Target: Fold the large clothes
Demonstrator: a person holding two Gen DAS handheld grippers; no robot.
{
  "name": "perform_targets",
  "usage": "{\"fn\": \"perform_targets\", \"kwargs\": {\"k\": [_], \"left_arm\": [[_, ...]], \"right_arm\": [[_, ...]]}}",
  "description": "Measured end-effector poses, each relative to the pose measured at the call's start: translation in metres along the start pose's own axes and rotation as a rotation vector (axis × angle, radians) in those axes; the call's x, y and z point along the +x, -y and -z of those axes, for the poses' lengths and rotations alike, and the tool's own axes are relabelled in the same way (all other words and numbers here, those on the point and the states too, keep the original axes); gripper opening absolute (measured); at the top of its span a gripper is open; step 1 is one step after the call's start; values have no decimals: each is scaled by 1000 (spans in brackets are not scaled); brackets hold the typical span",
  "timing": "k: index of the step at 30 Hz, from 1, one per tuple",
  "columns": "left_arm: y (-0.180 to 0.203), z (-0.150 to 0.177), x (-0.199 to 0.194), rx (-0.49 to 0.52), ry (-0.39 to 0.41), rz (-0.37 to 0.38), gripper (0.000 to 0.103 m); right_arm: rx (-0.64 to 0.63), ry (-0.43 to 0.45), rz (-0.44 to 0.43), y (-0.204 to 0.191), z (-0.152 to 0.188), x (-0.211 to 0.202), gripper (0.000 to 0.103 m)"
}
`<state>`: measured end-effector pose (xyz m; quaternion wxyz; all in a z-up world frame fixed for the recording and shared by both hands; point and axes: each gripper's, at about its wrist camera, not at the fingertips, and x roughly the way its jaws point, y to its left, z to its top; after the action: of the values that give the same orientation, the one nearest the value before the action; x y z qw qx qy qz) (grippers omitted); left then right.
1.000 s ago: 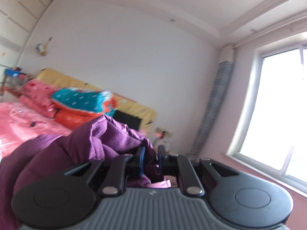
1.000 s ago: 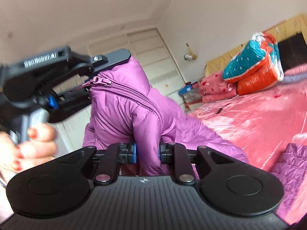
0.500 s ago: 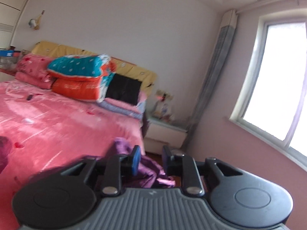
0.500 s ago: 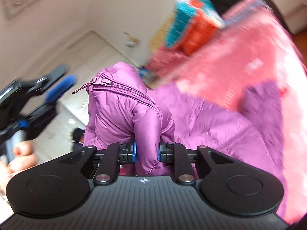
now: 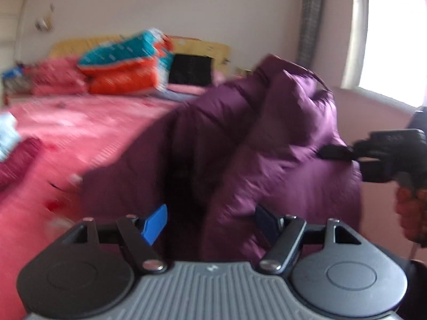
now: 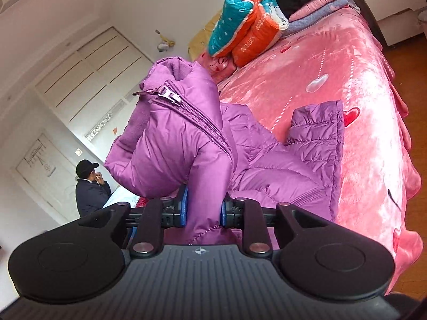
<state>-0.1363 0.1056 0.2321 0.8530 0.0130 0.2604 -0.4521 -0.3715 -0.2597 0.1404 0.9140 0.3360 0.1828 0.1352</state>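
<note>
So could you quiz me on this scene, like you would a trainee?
1. True or false: the right gripper is shut on the purple jacket.
2. The left gripper has its fingers: A) clamped on cloth B) spread open.
3. What colour is the bed cover?

Key: 1 true; 2 B; 3 pink.

"GOOD LUCK" in white on the folded orange quilt (image 6: 254,40)
</note>
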Motion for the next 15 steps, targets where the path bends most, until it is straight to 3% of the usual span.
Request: {"fn": "perform_targets", "kwargs": {"k": [2,6,13,15], "left_arm": [[-3,3,11,-18,-22,84,75],[-1,5,31,-5,-67,148,79],[9,4,44,-23,-98,266,102],[18,3,44,3,-97,285,102]], "right_arm": [[-25,-3,0,2,1,-4,37],[-49,-13,12,5,-2,0,60],[-30,-58,-34,20,-4,13,66],[-10,-84,-72,20,0,19,66]]}}
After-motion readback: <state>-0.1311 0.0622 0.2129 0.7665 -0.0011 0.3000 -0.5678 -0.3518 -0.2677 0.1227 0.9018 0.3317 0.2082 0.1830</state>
